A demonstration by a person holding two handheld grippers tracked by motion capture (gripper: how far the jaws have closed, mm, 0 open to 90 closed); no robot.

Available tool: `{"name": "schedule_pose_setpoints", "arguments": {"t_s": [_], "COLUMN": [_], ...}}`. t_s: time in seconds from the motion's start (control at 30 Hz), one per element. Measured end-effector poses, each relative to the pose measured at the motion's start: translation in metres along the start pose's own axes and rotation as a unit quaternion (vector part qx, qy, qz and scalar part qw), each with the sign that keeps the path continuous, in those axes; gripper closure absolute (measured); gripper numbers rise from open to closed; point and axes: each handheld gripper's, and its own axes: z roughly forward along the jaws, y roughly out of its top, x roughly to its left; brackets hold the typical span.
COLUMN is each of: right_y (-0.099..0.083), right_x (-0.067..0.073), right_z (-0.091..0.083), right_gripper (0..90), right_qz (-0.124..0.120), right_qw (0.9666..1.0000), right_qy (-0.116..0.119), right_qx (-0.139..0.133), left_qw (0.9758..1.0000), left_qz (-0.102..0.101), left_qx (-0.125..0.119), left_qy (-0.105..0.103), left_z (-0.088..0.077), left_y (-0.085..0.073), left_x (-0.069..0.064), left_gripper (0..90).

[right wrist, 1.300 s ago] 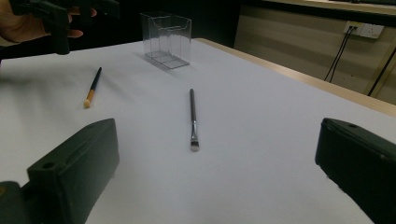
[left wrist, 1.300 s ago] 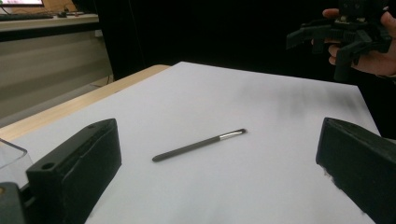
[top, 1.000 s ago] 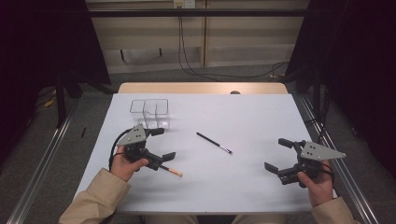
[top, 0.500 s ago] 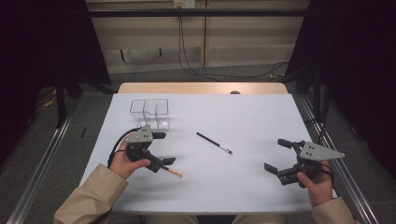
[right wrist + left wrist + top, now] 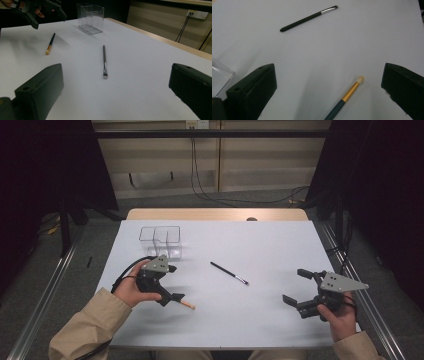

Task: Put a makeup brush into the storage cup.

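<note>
A slim black brush (image 5: pixel 229 273) lies on the white table (image 5: pixel 270 245) near its middle. A second brush (image 5: pixel 187 305), with a dark handle, gold band and pale tip, lies at the front left. My left gripper (image 5: pixel 173 283) hovers open just above and behind it. In the left gripper view that brush (image 5: pixel 348 93) lies between the wide-apart jaws, touching neither, with the black brush (image 5: pixel 308 18) farther off. My right gripper (image 5: pixel 295 286) stands open at the front right with nothing in it. The right gripper view shows the black brush (image 5: pixel 104 60) ahead.
A clear two-compartment box (image 5: pixel 161 240) stands at the back left of the table; its corner (image 5: pixel 219 77) is close beside my left jaw. Bare wood edges the table's far side (image 5: pixel 215 214). Metal rails (image 5: pixel 360 285) run along both sides.
My left gripper has shifted slightly to the right, closer over the gold-banded brush. The right gripper and both brushes have stayed still.
</note>
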Motion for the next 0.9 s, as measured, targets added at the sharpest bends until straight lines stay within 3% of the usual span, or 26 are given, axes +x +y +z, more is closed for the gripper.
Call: {"name": "schedule_pose_setpoints", "arguments": {"t_s": [0.2,0.27,0.57,0.67,0.9], "right_y": [0.0,0.0,-0.001,0.0,0.0], "right_x": [0.0,0.0,-0.001,0.0,0.0], "right_z": [0.0,0.0,0.0,0.0,0.0], "right_gripper": [0.0,0.0,0.0,0.0,0.0], "right_qz": [0.002,0.002,0.004,0.002,0.003], "right_qw": [1.0,1.0,1.0,1.0,1.0], "right_qy": [0.001,0.001,0.001,0.002,0.001], "right_qx": [0.002,0.002,0.001,0.001,0.001], "left_qw": [0.9992,0.998,0.994,0.9915,0.982], "left_qz": [-0.001,-0.002,0.002,0.004,0.031], "left_qx": [0.039,0.063,0.109,0.13,0.186], "left_qy": [-0.003,-0.001,-0.005,-0.007,-0.013], "left_z": [0.001,0.002,0.006,0.01,0.016], "left_y": [0.0,0.001,0.004,0.005,0.008], "left_x": [0.003,0.004,0.005,0.003,0.002], "left_gripper": [0.0,0.0,0.0,0.0,0.0]}}
